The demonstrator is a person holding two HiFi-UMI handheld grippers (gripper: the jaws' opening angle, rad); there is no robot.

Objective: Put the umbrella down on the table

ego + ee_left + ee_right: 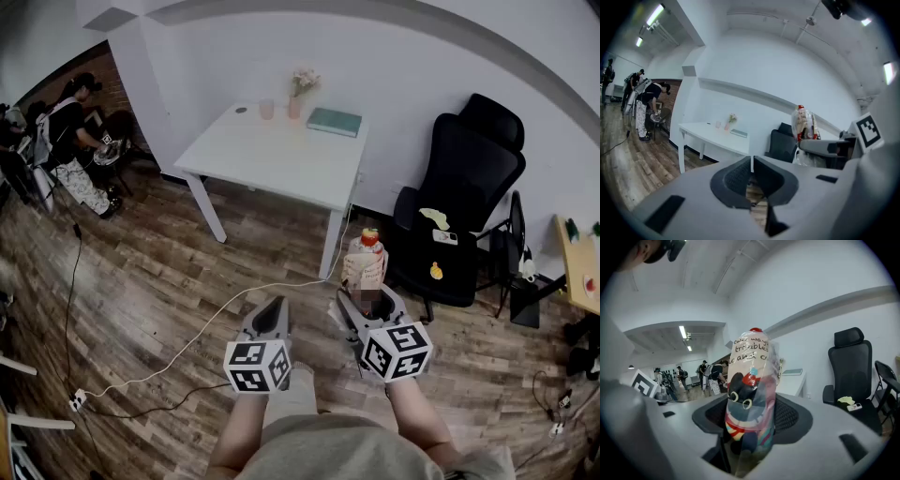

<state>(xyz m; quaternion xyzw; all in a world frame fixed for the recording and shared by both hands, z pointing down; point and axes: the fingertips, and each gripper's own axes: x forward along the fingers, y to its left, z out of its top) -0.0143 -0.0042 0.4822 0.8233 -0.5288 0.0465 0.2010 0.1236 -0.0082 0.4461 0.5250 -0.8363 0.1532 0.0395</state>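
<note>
Roughly upright, folded umbrella [751,394]: red tip, black cartoon cat and script lettering under clear wrap; white table [272,155] well apart at 11 o'clock. Left gripper [272,305] at 7 o'clock, angled slightly down, jaws closed together, empty. Right gripper [370,302] at 5 o'clock, clamped on umbrella's lower part.

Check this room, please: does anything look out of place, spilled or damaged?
Nothing looks spilled or broken. A white cable trails loose across the wooden floor, and small items lie on the seat of the black chair. The umbrella is upright in the right gripper, not on the white table.
</note>
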